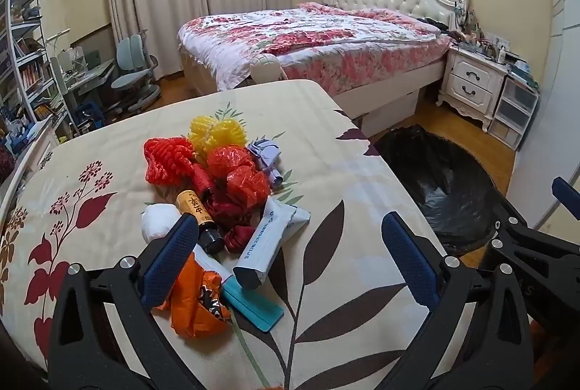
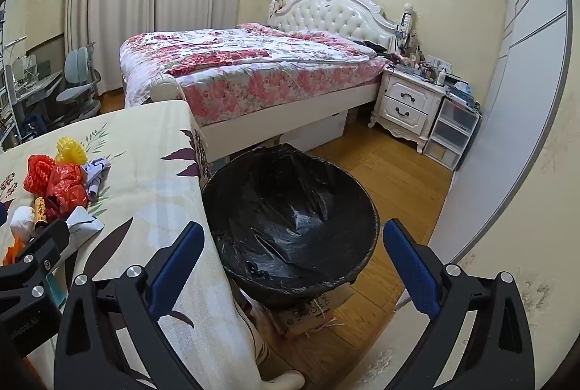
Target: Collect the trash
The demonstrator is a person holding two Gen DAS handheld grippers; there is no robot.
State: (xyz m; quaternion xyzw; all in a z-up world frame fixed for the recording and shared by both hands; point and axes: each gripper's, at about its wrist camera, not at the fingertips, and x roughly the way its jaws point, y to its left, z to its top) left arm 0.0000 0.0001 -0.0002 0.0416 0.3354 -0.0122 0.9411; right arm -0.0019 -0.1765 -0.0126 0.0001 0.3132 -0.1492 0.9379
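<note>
A pile of trash lies on the cloth-covered table (image 1: 326,172): red mesh (image 1: 168,159), yellow mesh (image 1: 217,132), red plastic bags (image 1: 243,179), a small brown bottle (image 1: 197,217), a white ball (image 1: 159,219), a white tube package (image 1: 268,241), an orange wrapper (image 1: 197,308), a teal item (image 1: 253,306) and lilac paper (image 1: 266,156). My left gripper (image 1: 290,259) is open and empty, just in front of the pile. My right gripper (image 2: 291,263) is open and empty over the black-lined trash bin (image 2: 290,226), right of the table (image 2: 145,172).
The bin also shows in the left wrist view (image 1: 442,183), on the wooden floor (image 2: 398,179). A bed (image 2: 253,74), a nightstand (image 2: 406,103) and plastic drawers (image 2: 453,132) stand behind. A desk chair (image 1: 134,70) and shelves (image 1: 25,56) are at far left.
</note>
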